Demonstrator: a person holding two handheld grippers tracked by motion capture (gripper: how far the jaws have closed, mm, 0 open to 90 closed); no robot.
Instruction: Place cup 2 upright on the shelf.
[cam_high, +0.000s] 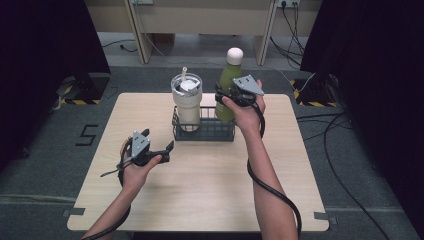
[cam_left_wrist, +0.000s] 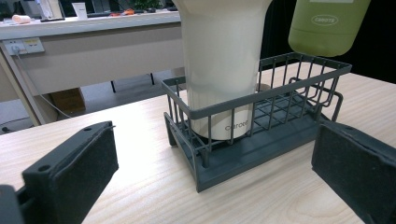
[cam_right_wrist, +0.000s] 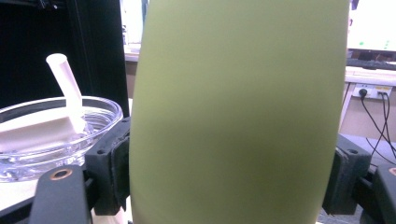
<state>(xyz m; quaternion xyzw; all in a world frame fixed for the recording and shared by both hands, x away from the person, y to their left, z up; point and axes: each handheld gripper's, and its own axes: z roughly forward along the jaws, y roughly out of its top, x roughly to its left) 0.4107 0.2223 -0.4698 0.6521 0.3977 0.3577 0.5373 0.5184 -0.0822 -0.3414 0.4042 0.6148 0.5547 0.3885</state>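
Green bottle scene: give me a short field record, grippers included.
bottle: green, white cap, upright, bottom lifted above the rack's right end
right gripper: shut on bottle, pads at its sides
left gripper: open, holds nothing, above the table, jaws toward rack
tumbler: white, clear lid with straw, stands in the rack's left end
rack: dark wire, on the table

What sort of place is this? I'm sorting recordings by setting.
Probably a lab or office recording station: a small wooden table stands between black curtains, with loose cables on the grey floor and hazard-taped stand feet.
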